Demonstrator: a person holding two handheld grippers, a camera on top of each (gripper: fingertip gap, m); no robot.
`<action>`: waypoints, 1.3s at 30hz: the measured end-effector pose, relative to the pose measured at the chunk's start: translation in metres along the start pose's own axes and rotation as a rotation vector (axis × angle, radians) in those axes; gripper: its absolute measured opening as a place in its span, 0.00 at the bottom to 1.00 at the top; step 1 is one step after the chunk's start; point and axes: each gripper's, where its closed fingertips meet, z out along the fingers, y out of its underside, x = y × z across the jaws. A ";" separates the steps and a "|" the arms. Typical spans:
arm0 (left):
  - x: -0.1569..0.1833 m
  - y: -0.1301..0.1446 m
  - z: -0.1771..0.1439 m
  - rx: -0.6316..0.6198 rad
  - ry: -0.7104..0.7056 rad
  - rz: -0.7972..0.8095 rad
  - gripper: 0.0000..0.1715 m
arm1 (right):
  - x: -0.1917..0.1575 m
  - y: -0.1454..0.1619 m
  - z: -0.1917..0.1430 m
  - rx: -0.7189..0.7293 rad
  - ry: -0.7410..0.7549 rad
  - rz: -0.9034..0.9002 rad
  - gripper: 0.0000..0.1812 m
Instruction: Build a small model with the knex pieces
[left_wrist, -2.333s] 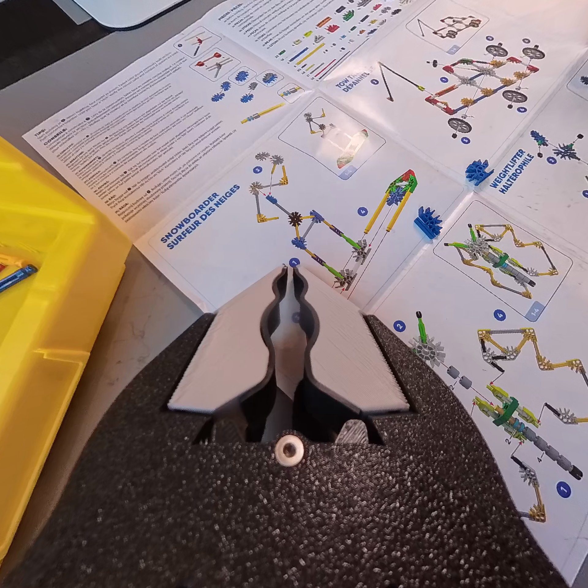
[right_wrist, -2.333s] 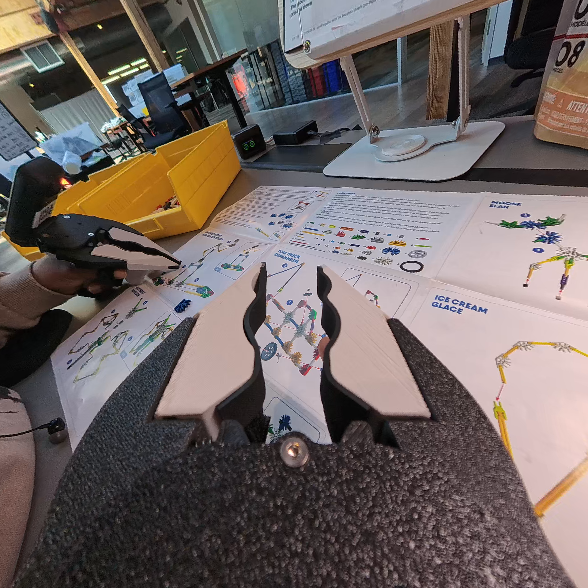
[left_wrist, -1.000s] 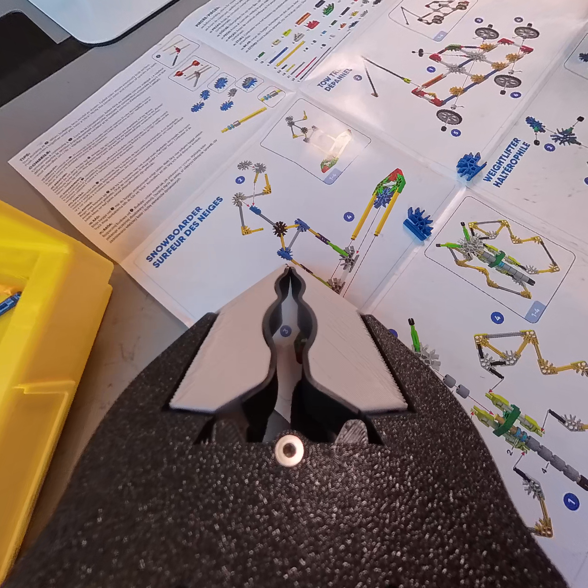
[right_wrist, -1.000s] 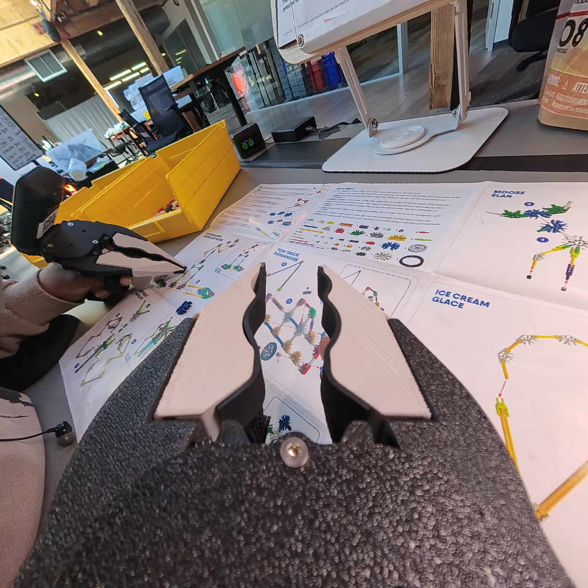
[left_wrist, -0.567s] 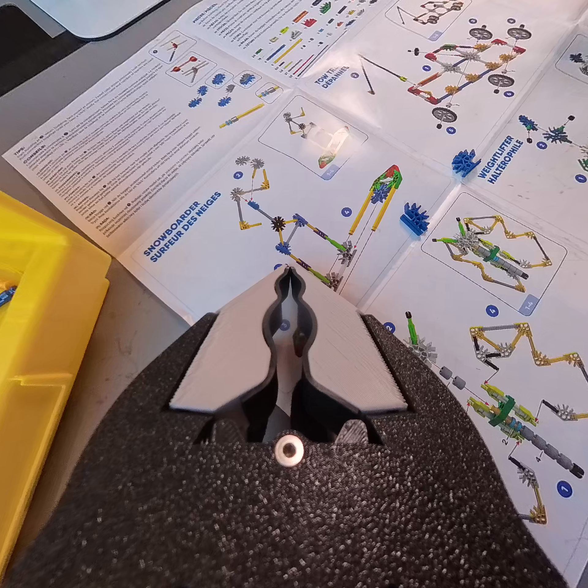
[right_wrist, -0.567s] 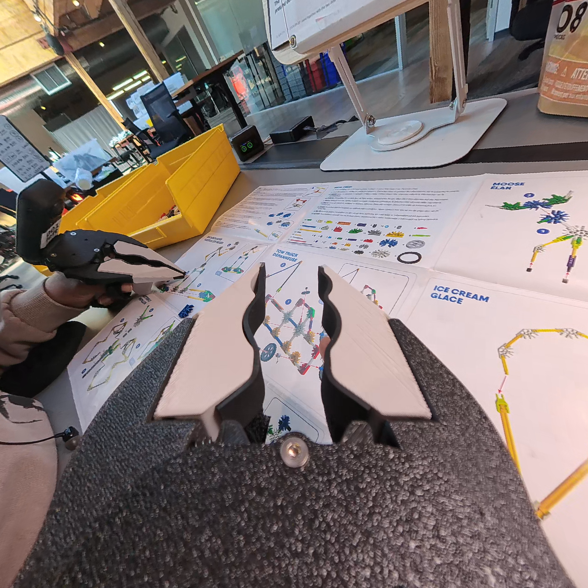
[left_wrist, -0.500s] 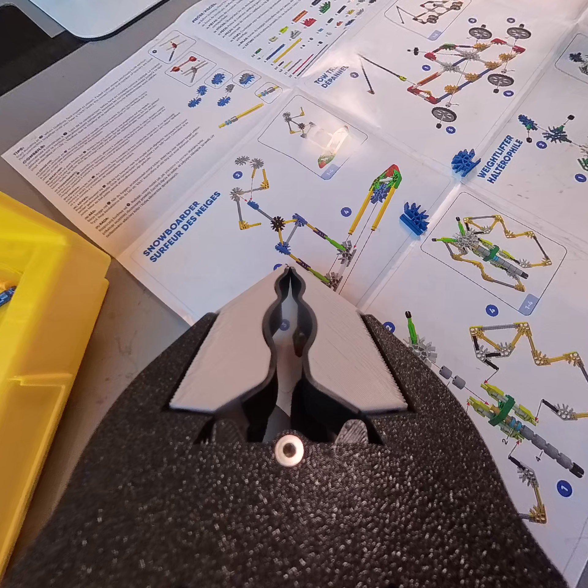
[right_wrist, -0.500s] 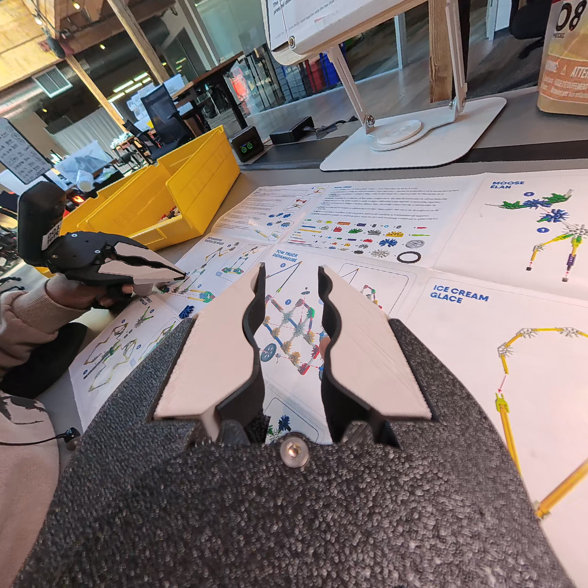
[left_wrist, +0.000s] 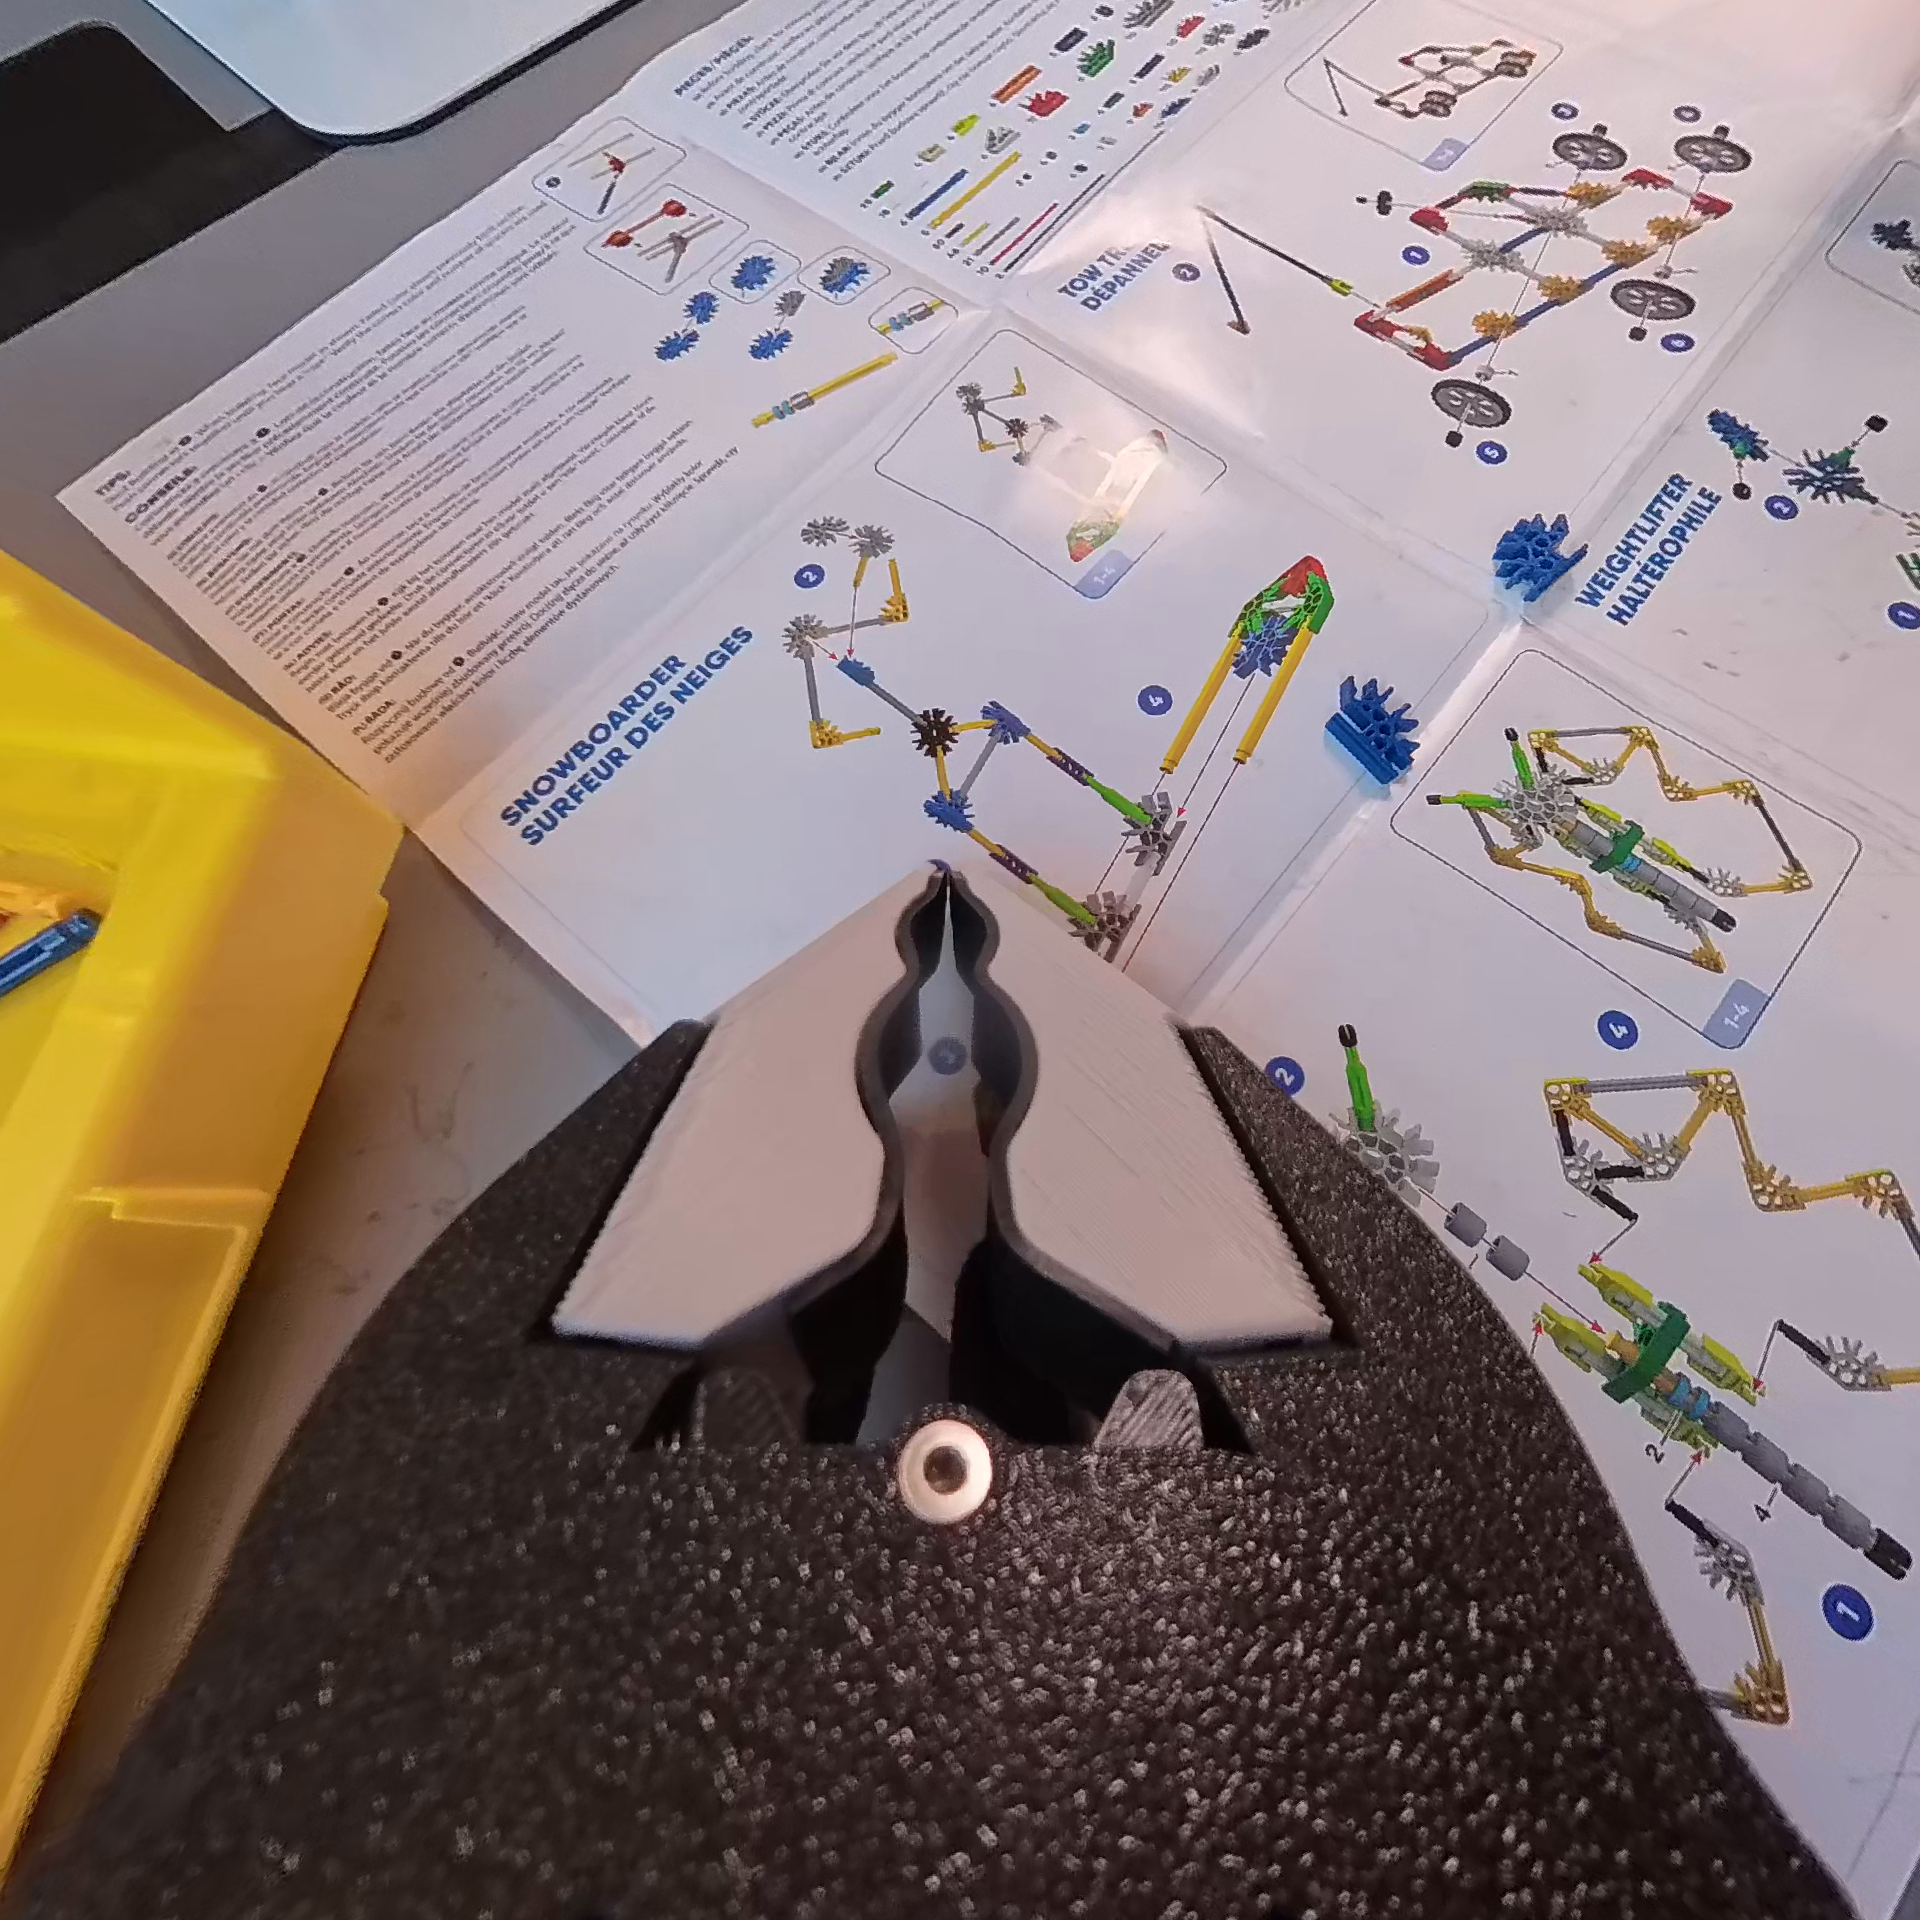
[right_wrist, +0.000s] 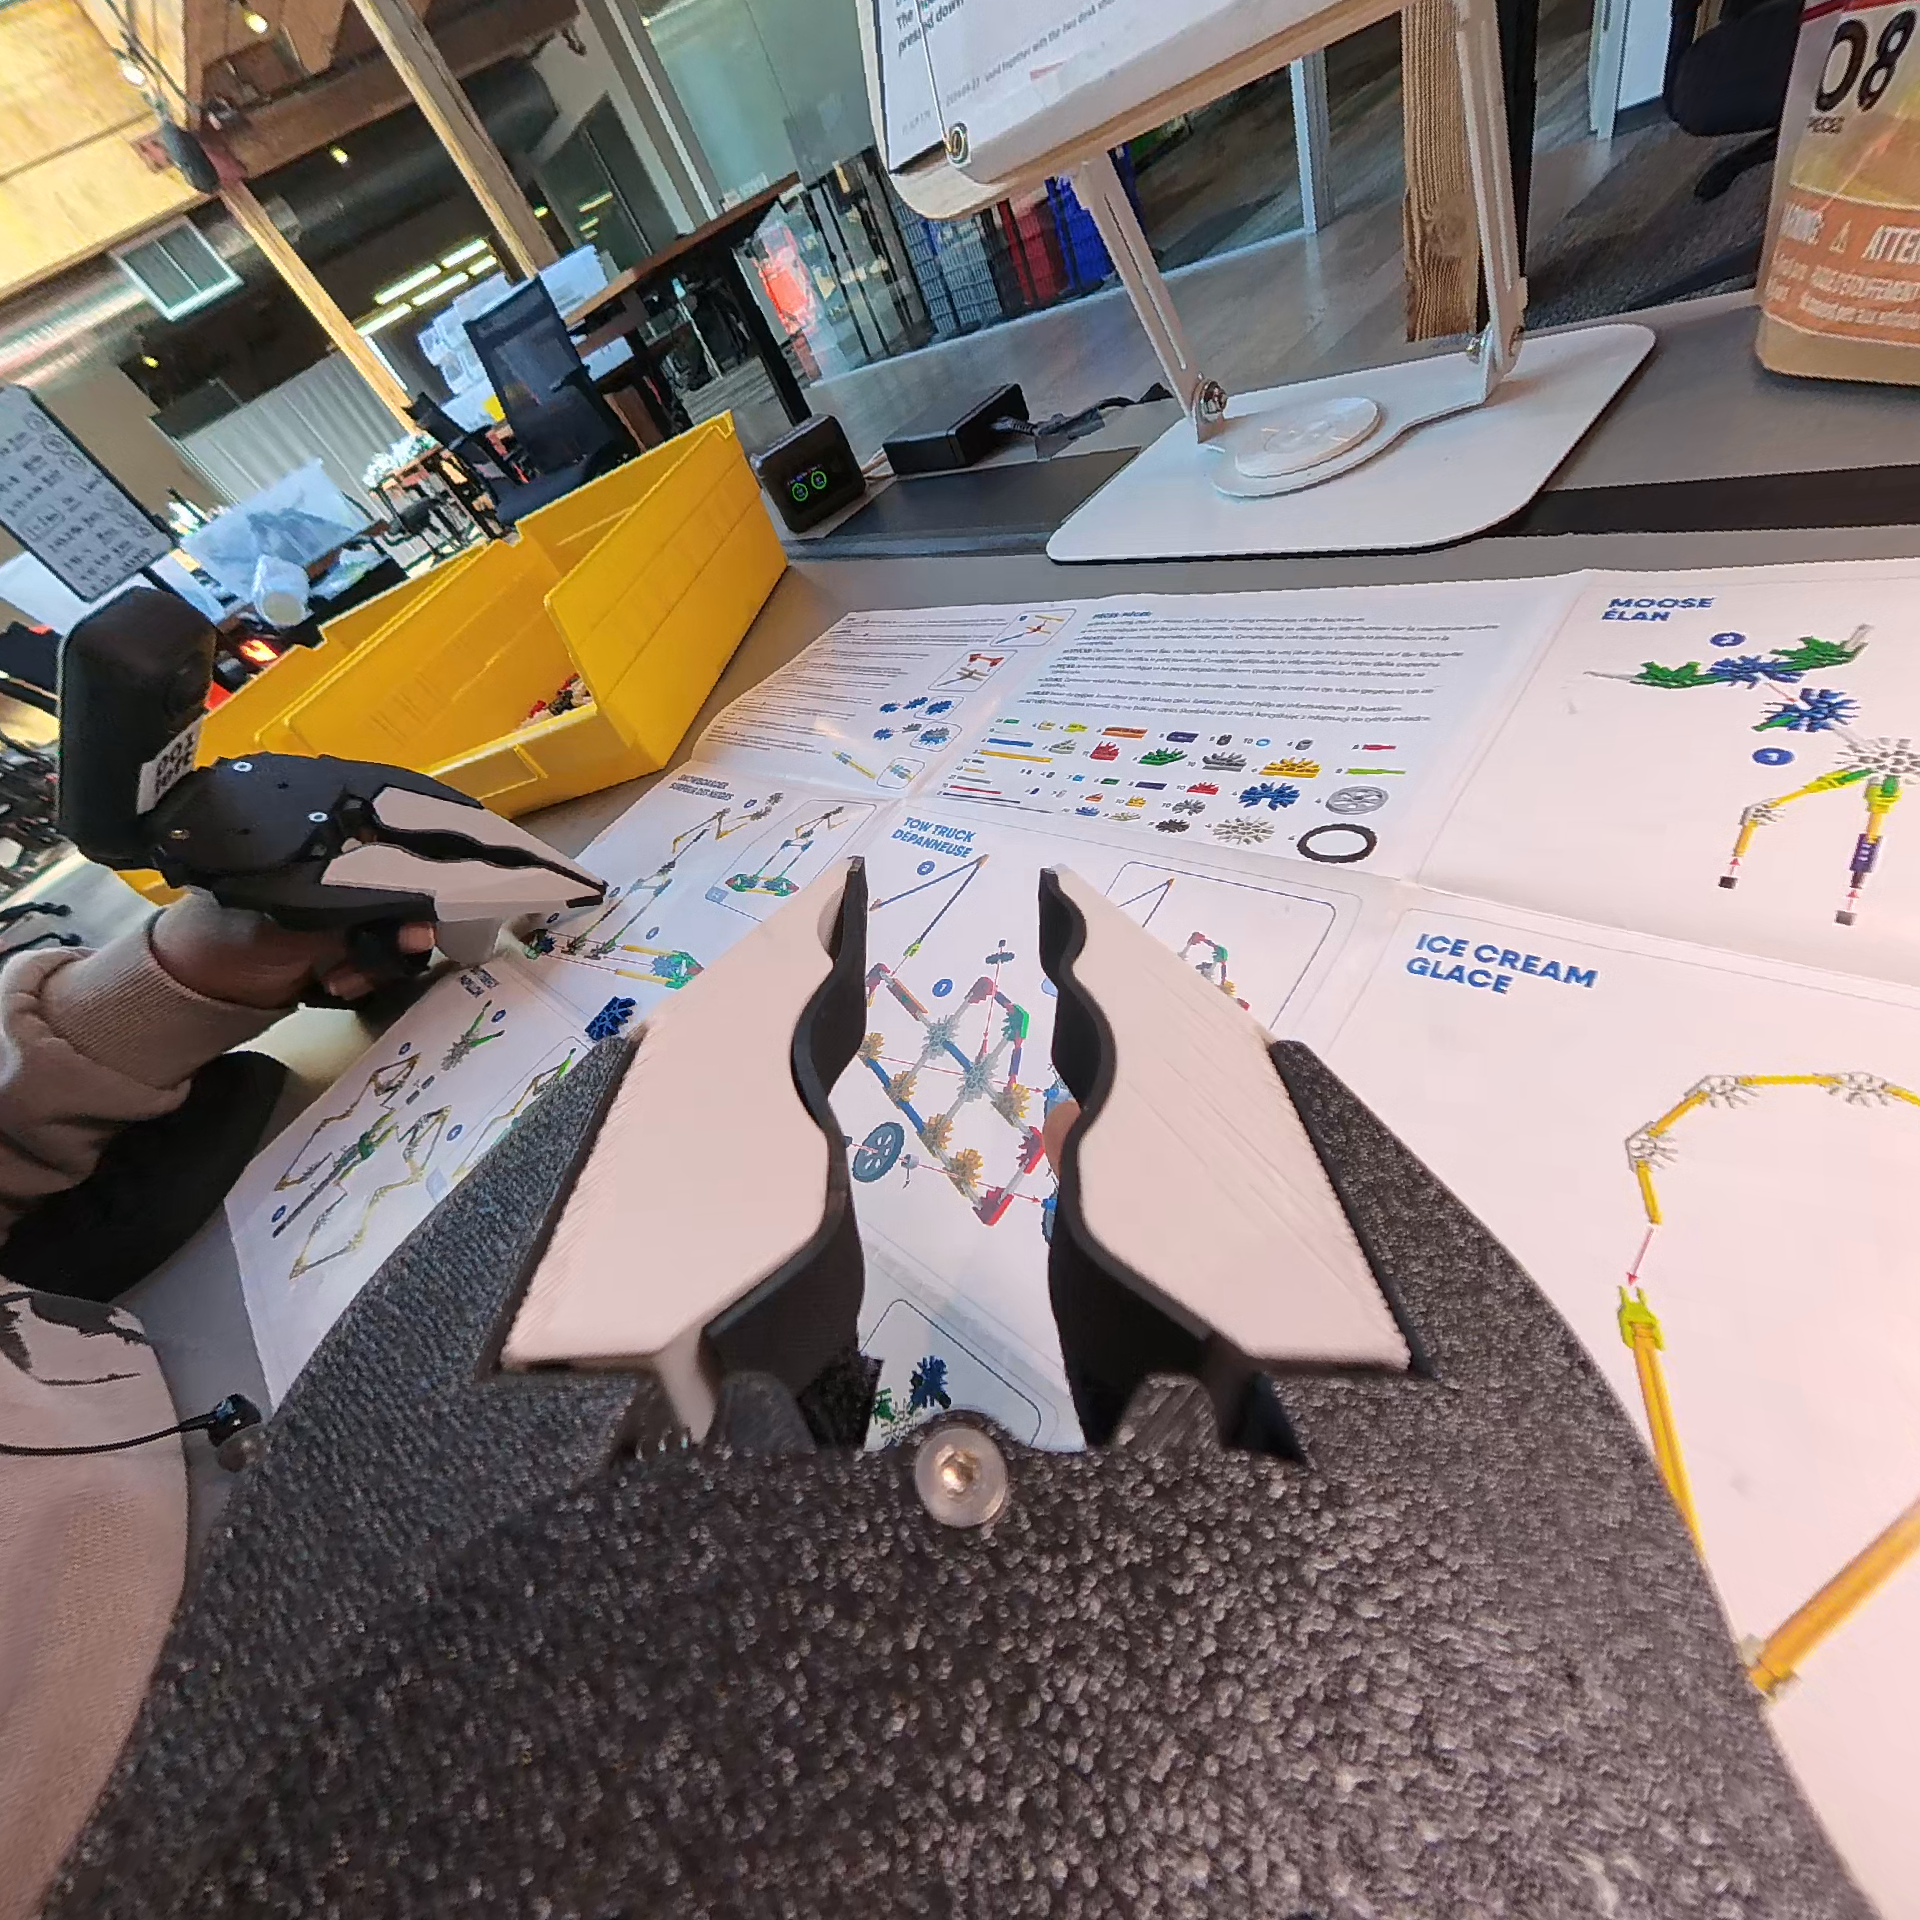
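Observation:
My left gripper (left_wrist: 943, 881) is shut, its tips touching, and I see nothing held between them. It hovers over a large printed instruction sheet (left_wrist: 644, 790) near the sheet's left edge. Two small blue connector pieces lie on the sheet ahead and to the right, the nearer one (left_wrist: 1371, 729) and the farther one (left_wrist: 1538, 553). My right gripper (right_wrist: 951, 883) is open and empty above the sheet (right_wrist: 1507, 1091). The right wrist view shows the left gripper (right_wrist: 592, 891) at the left, held by a hand (right_wrist: 260, 961), with a blue connector (right_wrist: 611, 1016) just beneath it.
A yellow bin (left_wrist: 156, 987) with a blue rod (left_wrist: 47, 951) inside stands to the left of the sheet. Yellow bins (right_wrist: 665, 613) also show in the right wrist view. At the back are a white stand base (right_wrist: 1351, 457), a small black device (right_wrist: 810, 480) and a brown box (right_wrist: 1849, 208). Some 30 centimetres of space lies between my two pairs of fingers.
The left gripper's tips have closed the last small gap and now touch. It has drifted slightly back toward the yellow bin. The right gripper has stayed open and barely moved.

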 end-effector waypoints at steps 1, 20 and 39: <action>-0.002 -0.001 -0.001 0.006 -0.006 -0.009 0.01 | 0.000 0.000 0.000 0.000 0.000 -0.001 0.17; -0.018 -0.020 -0.017 0.156 -0.046 -0.101 0.17 | -0.025 0.004 0.001 -0.039 0.023 -0.210 0.18; -0.047 -0.013 -0.024 0.138 -0.283 -0.121 0.17 | 0.213 -0.100 -0.190 -0.442 0.583 -0.546 0.16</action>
